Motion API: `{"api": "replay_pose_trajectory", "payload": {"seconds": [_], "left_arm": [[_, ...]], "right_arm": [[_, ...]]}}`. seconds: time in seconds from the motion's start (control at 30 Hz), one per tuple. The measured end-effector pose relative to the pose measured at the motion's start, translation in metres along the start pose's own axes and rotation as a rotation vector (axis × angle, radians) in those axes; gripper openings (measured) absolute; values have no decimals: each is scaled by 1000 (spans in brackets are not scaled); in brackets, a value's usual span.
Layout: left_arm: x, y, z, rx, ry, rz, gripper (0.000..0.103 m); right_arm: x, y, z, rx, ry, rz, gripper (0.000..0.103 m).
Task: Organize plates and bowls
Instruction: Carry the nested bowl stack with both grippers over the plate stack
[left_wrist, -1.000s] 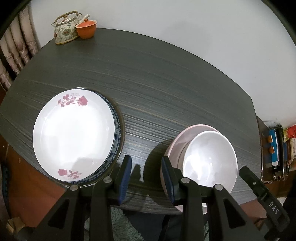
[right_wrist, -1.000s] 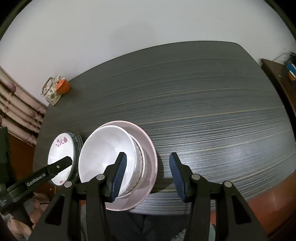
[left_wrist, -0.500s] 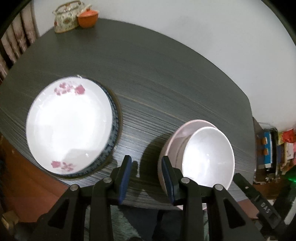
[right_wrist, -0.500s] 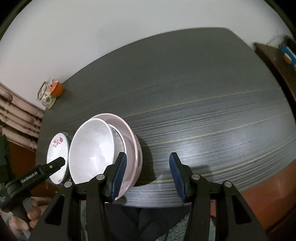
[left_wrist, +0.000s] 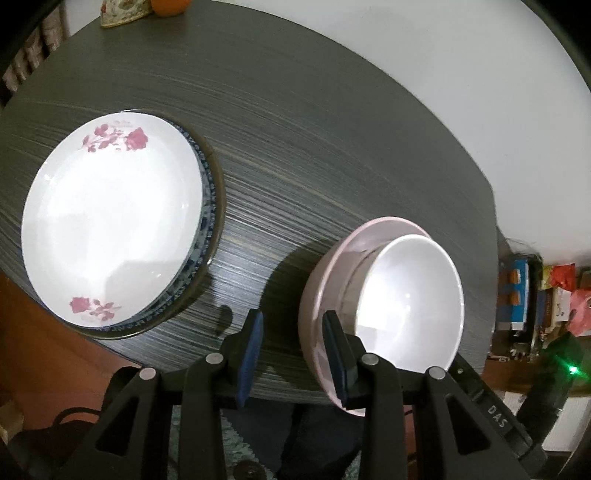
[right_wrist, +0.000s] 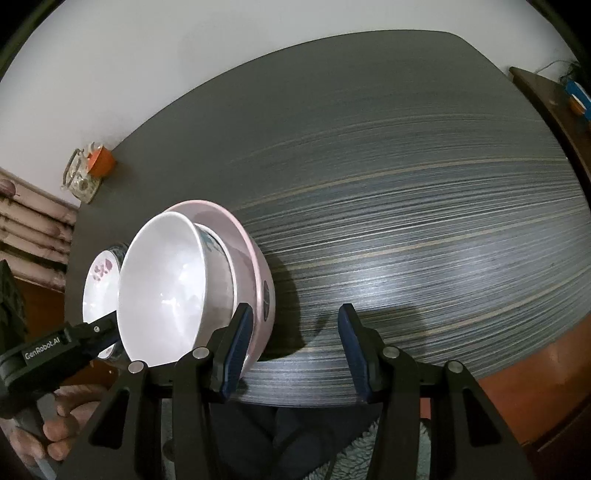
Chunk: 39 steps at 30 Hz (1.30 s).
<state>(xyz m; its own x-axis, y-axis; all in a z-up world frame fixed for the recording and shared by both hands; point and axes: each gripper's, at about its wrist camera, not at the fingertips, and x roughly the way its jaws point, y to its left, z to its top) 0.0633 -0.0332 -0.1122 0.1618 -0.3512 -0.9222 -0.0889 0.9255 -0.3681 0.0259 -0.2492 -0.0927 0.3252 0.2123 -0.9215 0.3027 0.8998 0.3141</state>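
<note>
- Step in hand, as I judge it: approach to the bowl stack near the front edge of the table (right_wrist: 406, 184); nothing is lifted yet.
- Left gripper (left_wrist: 291, 354): jaws partly open, empty, bracketing the left rim of the pink bowl (left_wrist: 314, 295) without visible pad contact.
- Right gripper (right_wrist: 295, 350): jaws partly open, empty, its left finger just beside the pink bowl's right wall.
- Next move, I expect: settle each claw over a rim, close gently (glazed ceramic may slip).
- Count: three nested bowls, with the white bowl (right_wrist: 162, 288) on top, one patterned between; two stacked plates to the left, rose plate (left_wrist: 110, 229) over a blue-rimmed plate (left_wrist: 208, 221).
- Also: one teapot (right_wrist: 79, 177), one orange cup (right_wrist: 101, 158) at the far corner.
</note>
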Motion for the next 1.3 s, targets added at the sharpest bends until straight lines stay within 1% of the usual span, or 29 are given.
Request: {"api": "replay_pose_trajectory", "payload": {"seconds": [0.07, 0.17, 0.3, 0.4, 0.43, 0.63, 0.77, 0.9, 1.1, 1.13, 1.17, 1.23, 1.3], "left_arm": [[2, 1, 2, -4, 7, 1, 34], [8, -3, 4, 0, 22, 23, 33], [12, -7, 7, 19, 19, 47, 32], [16, -9, 9, 27, 15, 53, 31], [15, -7, 9, 30, 12, 53, 29], [22, -8, 11, 33, 17, 59, 26], [22, -9, 14, 43, 6, 61, 25], [20, -12, 12, 54, -1, 60, 17], [25, -18, 10, 68, -5, 47, 8], [25, -19, 10, 69, -5, 43, 7], [24, -19, 9, 71, -4, 39, 6], [24, -19, 9, 73, -6, 38, 6], [24, -20, 7, 73, -9, 38, 6]], "right_arm": [[2, 2, 1, -8, 7, -7, 46], [3, 6, 3, -21, 7, -14, 46], [9, 11, 6, -38, 16, -31, 45], [14, 14, 6, -46, 25, -46, 45], [16, 15, 6, -52, 27, -52, 45], [25, 21, 8, -68, 37, -78, 44], [29, 23, 9, -65, 43, -75, 43], [29, 22, 11, -72, 43, -77, 42], [28, 25, 11, -69, 50, -52, 32], [27, 26, 11, -74, 49, -48, 29], [27, 27, 10, -76, 49, -41, 25], [27, 29, 10, -77, 51, -22, 21], [26, 31, 9, -80, 47, -19, 18]]}}
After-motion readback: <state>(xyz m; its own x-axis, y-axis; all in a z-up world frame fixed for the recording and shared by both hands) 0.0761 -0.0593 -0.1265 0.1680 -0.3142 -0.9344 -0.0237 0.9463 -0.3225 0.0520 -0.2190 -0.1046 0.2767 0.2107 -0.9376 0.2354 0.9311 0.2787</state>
